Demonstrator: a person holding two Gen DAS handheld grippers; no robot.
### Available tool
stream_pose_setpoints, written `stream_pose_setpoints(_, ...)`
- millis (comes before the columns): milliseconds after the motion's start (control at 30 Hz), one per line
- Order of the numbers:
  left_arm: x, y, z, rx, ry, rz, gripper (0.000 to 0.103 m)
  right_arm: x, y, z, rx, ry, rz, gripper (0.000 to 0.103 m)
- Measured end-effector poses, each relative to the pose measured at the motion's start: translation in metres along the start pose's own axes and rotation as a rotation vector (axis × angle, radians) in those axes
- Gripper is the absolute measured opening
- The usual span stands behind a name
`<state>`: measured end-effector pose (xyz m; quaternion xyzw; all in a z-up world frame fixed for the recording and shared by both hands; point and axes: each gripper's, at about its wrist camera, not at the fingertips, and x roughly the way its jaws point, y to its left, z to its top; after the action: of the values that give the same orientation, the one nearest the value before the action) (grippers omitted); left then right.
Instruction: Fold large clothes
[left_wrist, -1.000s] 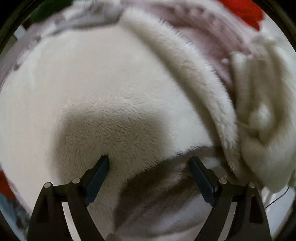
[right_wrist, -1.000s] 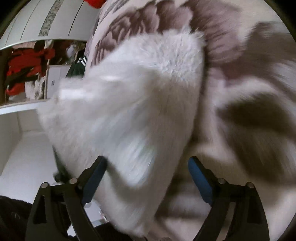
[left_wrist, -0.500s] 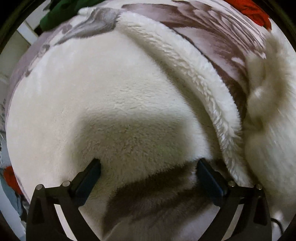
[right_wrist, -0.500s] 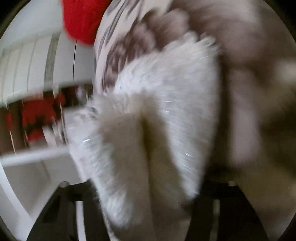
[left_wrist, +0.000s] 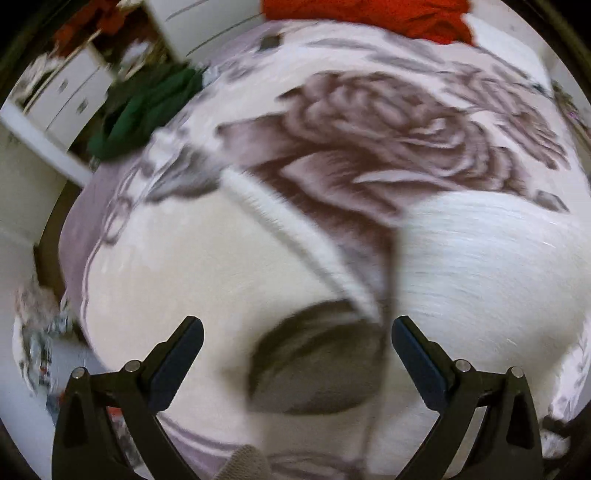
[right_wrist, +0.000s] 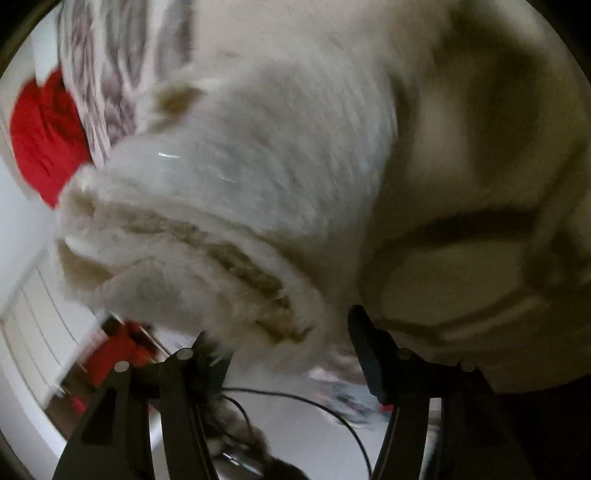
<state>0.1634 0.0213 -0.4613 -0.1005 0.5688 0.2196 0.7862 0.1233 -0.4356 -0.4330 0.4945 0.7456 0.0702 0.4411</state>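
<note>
White fleece (left_wrist: 207, 280) lies on the floral bedspread (left_wrist: 388, 147), filling the near half of the left view; a folded edge runs diagonally from far left to near centre. A second bulk of it sits at the right (left_wrist: 498, 280). In the right view a thick bunched wad of fleece (right_wrist: 207, 236) hangs just beyond the fingers.

Left gripper (left_wrist: 295, 354): jaws spread wide, above the fleece, holding nothing. Right gripper (right_wrist: 288, 350): jaws partly apart with the wad's fringe between them; cannot tell whether it is pinched. Both views blurred.

Judgement: mid-fold. To do it well, pinch one layer at the edge rather than the wad, then lay the right bulk flat over the left panel, edges matched.

Red cloth (left_wrist: 369, 14) far, green cloth (left_wrist: 147, 110) far left, both well apart.
</note>
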Motion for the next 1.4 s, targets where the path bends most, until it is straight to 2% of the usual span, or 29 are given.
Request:
stream_pose_setpoints(33, 0.001, -0.012, -0.001, 0.018, -0.006, -0.010, 0.103, -0.017, 0.014, 0.002, -0.071, -0.010, -0.056, 0.067)
stream_pose_setpoints(100, 0.003, -0.033, -0.009, 0.049, -0.012, -0.039, 0.103, -0.040, 0.043, 0.004, -0.181, -0.033, -0.106, 0.073)
stream_pose_setpoints(167, 0.020, -0.055, -0.014, 0.095, 0.013, -0.018, 0.103, -0.058, 0.086, 0.012, -0.340, -0.062, -0.172, 0.075)
stream_pose_setpoints(200, 0.029, -0.065, -0.018, 0.114, 0.012, 0.011, 0.103, -0.058, 0.107, 0.020, -0.402, -0.072, -0.186, 0.077)
stream_pose_setpoints(233, 0.033, -0.069, -0.020, 0.118, 0.003, 0.030, 0.103, -0.055, 0.133, 0.027, -0.501, -0.074, -0.208, 0.082)
stream_pose_setpoints(300, 0.036, -0.069, -0.019, 0.094, -0.011, 0.035, 0.103, -0.047, 0.169, 0.043, -0.654, -0.053, -0.212, 0.086)
stream_pose_setpoints(333, 0.037, -0.066, -0.017, 0.078, -0.013, 0.023, 0.103, -0.029, 0.186, 0.054, -0.727, -0.015, -0.214, 0.086)
stream_pose_setpoints(467, 0.038, -0.056, -0.016, 0.021, 0.012, 0.029, 0.103, 0.034, 0.219, 0.069, -0.833, 0.173, -0.240, 0.086)
stream_pose_setpoints(533, 0.037, -0.056, -0.019, 0.008, 0.014, 0.022, 0.103, 0.041, 0.239, 0.058, -0.924, 0.191, -0.257, 0.085)
stream_pose_setpoints(600, 0.035, -0.057, -0.020, 0.002, 0.015, 0.029, 0.103, 0.047, 0.252, 0.035, -1.028, 0.172, -0.294, 0.063)
stream_pose_setpoints(633, 0.034, -0.057, -0.020, 0.000, 0.018, 0.032, 0.103, 0.051, 0.254, 0.027, -1.055, 0.154, -0.343, 0.027)
stream_pose_setpoints(667, 0.032, -0.056, -0.018, -0.004, 0.024, 0.032, 0.103, 0.055, 0.254, 0.021, -1.070, 0.123, -0.421, 0.014)
stream_pose_setpoints(767, 0.013, -0.047, -0.016, -0.044, 0.025, -0.021, 0.103, 0.036, 0.260, 0.017, -1.057, 0.030, -0.462, 0.012)
stream_pose_setpoints(833, -0.002, -0.040, -0.016, -0.070, 0.012, -0.059, 0.103, 0.000, 0.274, 0.020, -0.972, 0.007, -0.381, 0.011)
stream_pose_setpoints(900, -0.008, -0.043, -0.017, -0.060, 0.009, -0.079, 0.103, -0.015, 0.292, 0.022, -0.975, -0.039, -0.362, 0.011)
stream_pose_setpoints(1000, -0.006, -0.060, -0.014, -0.023, -0.016, -0.093, 0.103, -0.038, 0.299, 0.047, -0.953, -0.113, -0.398, 0.011)
stream_pose_setpoints(1067, 0.003, -0.078, -0.009, 0.039, -0.019, -0.046, 0.103, -0.030, 0.284, 0.077, -0.903, -0.105, -0.477, 0.011)
stream_pose_setpoints(1133, 0.013, -0.091, -0.008, 0.102, -0.017, 0.000, 0.103, -0.002, 0.256, 0.111, -0.833, -0.058, -0.574, 0.011)
stream_pose_setpoints(1167, 0.016, -0.094, -0.009, 0.120, -0.013, 0.013, 0.103, 0.004, 0.243, 0.120, -0.811, -0.036, -0.584, 0.012)
stream_pose_setpoints(1233, 0.020, -0.096, -0.012, 0.148, -0.012, 0.045, 0.103, 0.018, 0.221, 0.138, -0.734, 0.014, -0.554, 0.014)
stream_pose_setpoints(1300, 0.022, -0.091, -0.014, 0.149, -0.011, 0.059, 0.103, 0.010, 0.221, 0.141, -0.690, 0.046, -0.484, 0.020)
stream_pose_setpoints(1400, 0.028, -0.083, -0.019, 0.133, 0.011, 0.068, 0.103, -0.027, 0.215, 0.133, -0.632, 0.106, -0.368, 0.044)
